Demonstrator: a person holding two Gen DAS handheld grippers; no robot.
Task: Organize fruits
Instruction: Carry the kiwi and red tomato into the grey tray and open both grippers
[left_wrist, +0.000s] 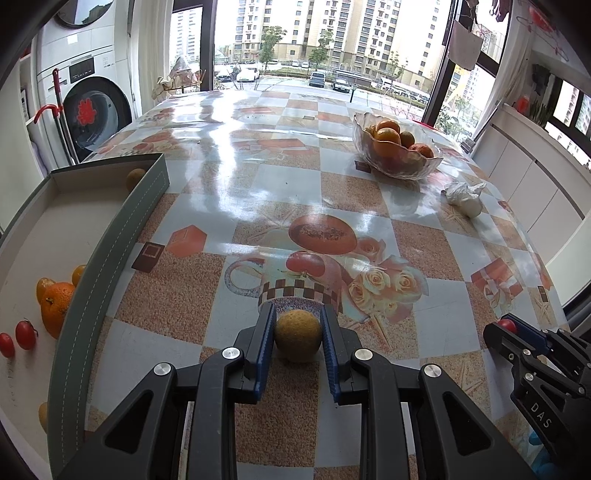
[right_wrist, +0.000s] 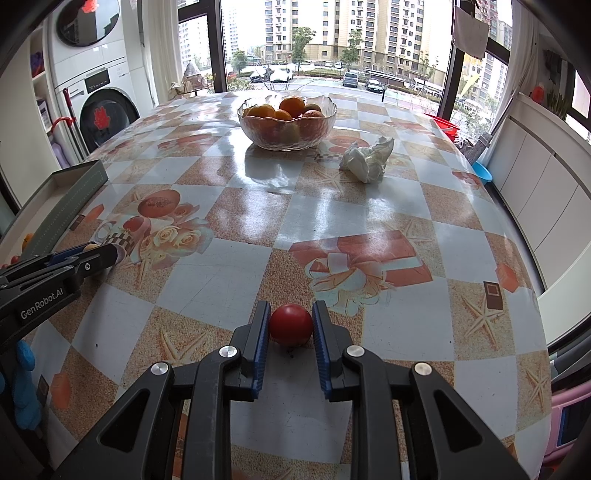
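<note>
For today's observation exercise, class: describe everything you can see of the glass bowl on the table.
The glass bowl is clear, with a wavy scalloped rim and rippled walls. It stands upright on the glossy checked tablecloth at the table's far side, towards the window. It holds a heap of oranges, some rising above the rim. A crumpled white tissue lies close to its right, apart from it. No hand-held gripper touches it.

A glossy, smooth tablecloth (right_wrist: 258, 221) reflects window light beneath a clear rippled-glass bowl (right_wrist: 287, 137) and crumpled white paper (right_wrist: 365, 158).
</note>
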